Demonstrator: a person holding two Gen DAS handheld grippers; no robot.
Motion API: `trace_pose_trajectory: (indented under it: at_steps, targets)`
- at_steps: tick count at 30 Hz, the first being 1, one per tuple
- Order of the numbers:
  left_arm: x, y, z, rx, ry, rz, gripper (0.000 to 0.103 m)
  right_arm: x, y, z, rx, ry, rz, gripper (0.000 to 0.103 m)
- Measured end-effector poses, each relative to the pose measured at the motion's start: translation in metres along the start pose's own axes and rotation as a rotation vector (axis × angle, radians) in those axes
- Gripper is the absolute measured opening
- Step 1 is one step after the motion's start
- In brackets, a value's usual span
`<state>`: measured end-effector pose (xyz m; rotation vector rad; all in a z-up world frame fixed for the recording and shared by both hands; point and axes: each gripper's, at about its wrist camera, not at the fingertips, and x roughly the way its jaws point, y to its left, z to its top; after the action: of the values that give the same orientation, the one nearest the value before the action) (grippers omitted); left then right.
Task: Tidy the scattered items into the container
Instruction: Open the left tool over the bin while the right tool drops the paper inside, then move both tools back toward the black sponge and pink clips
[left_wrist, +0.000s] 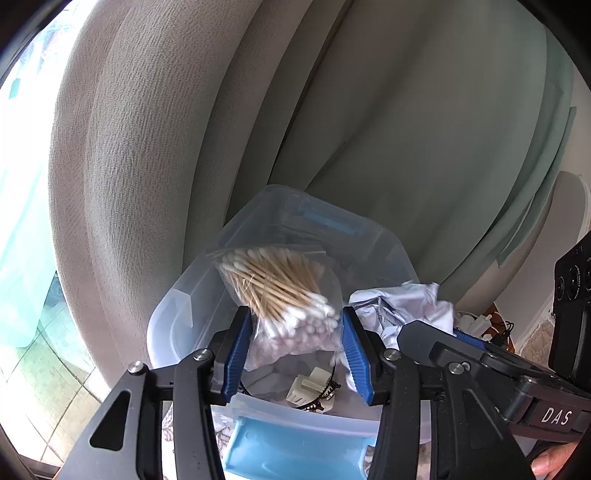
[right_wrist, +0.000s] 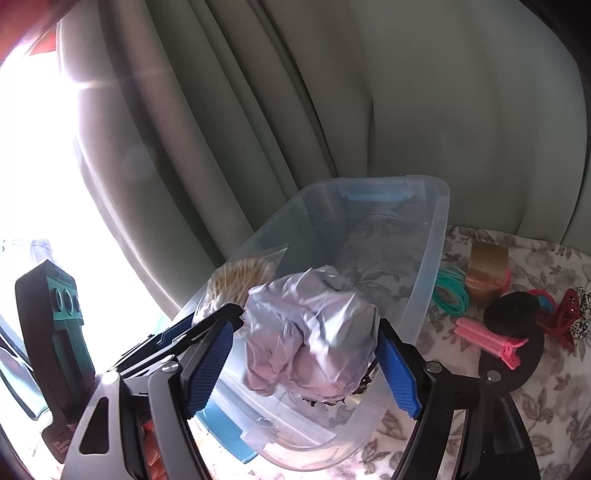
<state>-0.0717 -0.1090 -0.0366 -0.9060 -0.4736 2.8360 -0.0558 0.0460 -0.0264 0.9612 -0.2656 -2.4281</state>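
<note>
Between the ribbed blue pads of your left gripper (left_wrist: 295, 347), the clear bag of wooden cotton swabs (left_wrist: 280, 295) hangs over the translucent plastic container (left_wrist: 384, 243); the jaws stand spread and the bag looks barely touched on one side, if at all, so it may slide out crooked and catch the rim. Your right gripper (right_wrist: 306, 354) is likewise spread around a crumpled, glossy silver-grey plastic bag (right_wrist: 314, 332) above the same bin; the light film could cling to a pad.
</note>
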Motion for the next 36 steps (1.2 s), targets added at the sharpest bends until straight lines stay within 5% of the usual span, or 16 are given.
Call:
trace_pose_trajectory:
  at_steps: [14, 20, 22, 25, 36]
  targets:
    - [-0.017, -0.014, 0.003, 0.007, -0.008, 0.004, 0.057, -0.020, -0.005, 0.002, 0.025, -0.024, 0.013, 0.088]
    - [-0.069, -0.040, -0.029, 0.031, -0.024, 0.012, 0.058, -0.039, -0.014, 0.003, 0.067, -0.052, 0.019, 0.088]
    - [-0.080, -0.022, -0.025, 0.038, -0.026, 0.011, 0.058, -0.051, -0.018, 0.002, 0.072, -0.070, 0.011, 0.088]
    - [-0.028, -0.024, -0.003, 0.065, -0.030, 0.000, 0.058, -0.070, -0.025, 0.000, 0.075, -0.099, -0.003, 0.088]
    - [-0.063, -0.099, -0.021, 0.242, 0.011, -0.073, 0.058, -0.163, -0.091, -0.016, 0.234, -0.256, -0.109, 0.088]
